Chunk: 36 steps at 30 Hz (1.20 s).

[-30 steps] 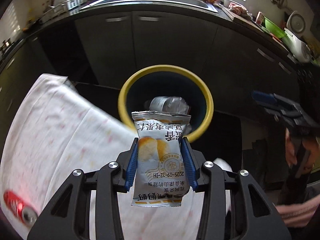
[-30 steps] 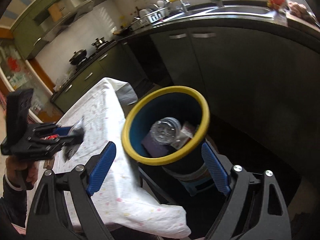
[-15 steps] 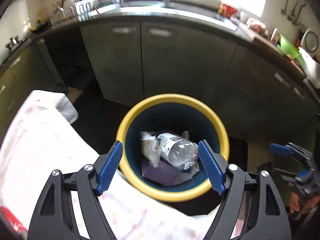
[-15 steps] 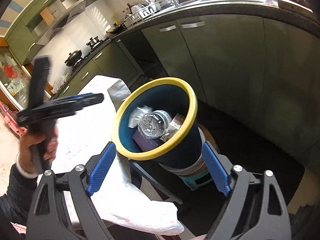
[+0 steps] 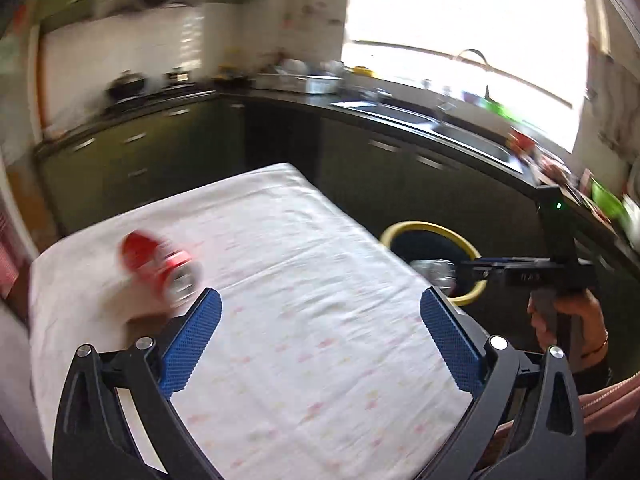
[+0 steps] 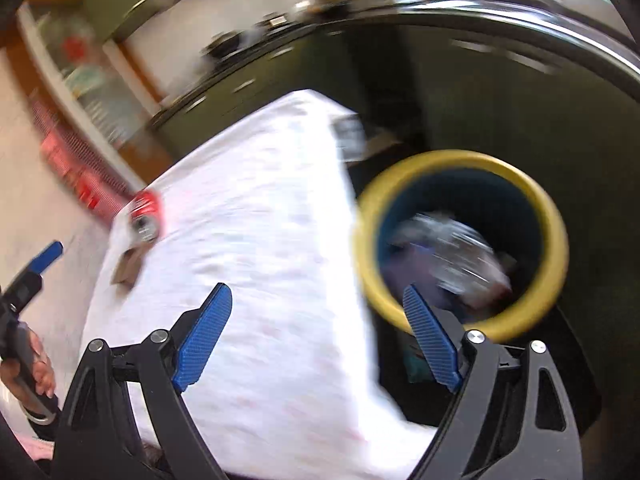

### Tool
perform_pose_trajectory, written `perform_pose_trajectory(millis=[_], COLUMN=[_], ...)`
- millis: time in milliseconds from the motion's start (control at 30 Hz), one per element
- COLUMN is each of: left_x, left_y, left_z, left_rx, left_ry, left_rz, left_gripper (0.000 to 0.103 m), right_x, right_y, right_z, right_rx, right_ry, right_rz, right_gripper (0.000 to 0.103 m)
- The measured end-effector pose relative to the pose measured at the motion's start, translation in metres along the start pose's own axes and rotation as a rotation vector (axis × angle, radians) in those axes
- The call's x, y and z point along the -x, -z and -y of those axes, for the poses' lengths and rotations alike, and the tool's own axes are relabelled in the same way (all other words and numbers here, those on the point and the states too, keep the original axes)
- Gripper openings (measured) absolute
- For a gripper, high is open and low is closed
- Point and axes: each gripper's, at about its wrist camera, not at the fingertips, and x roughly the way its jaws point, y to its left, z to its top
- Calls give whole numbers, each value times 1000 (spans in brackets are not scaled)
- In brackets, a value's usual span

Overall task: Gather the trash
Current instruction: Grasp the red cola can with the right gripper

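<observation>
Left gripper (image 5: 318,338) is seen over the near part of the tabletop (image 5: 320,360), fingers (image 5: 192,336) spread wide, nothing between them, nothing touched.

Can (image 5: 160,270) is found on its side on the cloth, ahead and left of the left fingers, just beyond the left fingertip. Its long axis runs diagonally, silver end toward the near right. A small brown card scrap (image 6: 128,268) is noted beside it on the near side; contact cannot be told through the blur.

Right gripper (image 6: 318,336) is held at the tabletop's right edge, fingers (image 6: 204,334) likewise wide apart and empty, the right one over the bin's (image 6: 460,160) rim. From it the can (image 6: 144,216) lies far left, well apart.

Left gripper is judged the nearer; a short reach left-forward, fingers set across the can's axis, would be called for.

Bin stands off the right edge, already holding a bottle (image 6: 456,248) and wrappers.
</observation>
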Motion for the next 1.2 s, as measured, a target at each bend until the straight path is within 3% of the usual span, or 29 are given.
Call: perform_pose_trajectory(millis=[100,267,433,533,667,933,1067,1167,1200], left_x=[31,58,66,67,64,59,60,58,57], left_y=[27,59,76,82,87,94,95,97,96], left_z=[-49,-85,-100,-102,-107,-125,-128,-128,-128], left_rx=[89,92,108,113,111,177,188,192,191], left_ry=[-112,-273,-275,-269,-272,-252,-254,-251,-250], left_rz=[29,21,12,4,-9,-17,-21,-27,-29], left_gripper=[98,98,98,98,98,98,98,98,98], right_x=[-30,-91,-164,-202,-230,-276,-289,-292,-291], right_y=[-30,-76,-116,-126,-122,-106,-104,-106,-107], right_z=[-62,-167,-247,-280,-304,-328,-328,-325,-324], right_rx=[138,345,484,556,658,766,767,749,742], right_ry=[-97,-200,-171,-86,24,156,184,179,178], right_rz=[-62,-152,-284,-369,-472,-623,-649,-657,-656], right_gripper=[83,87,87,87,87,82,69,49,48])
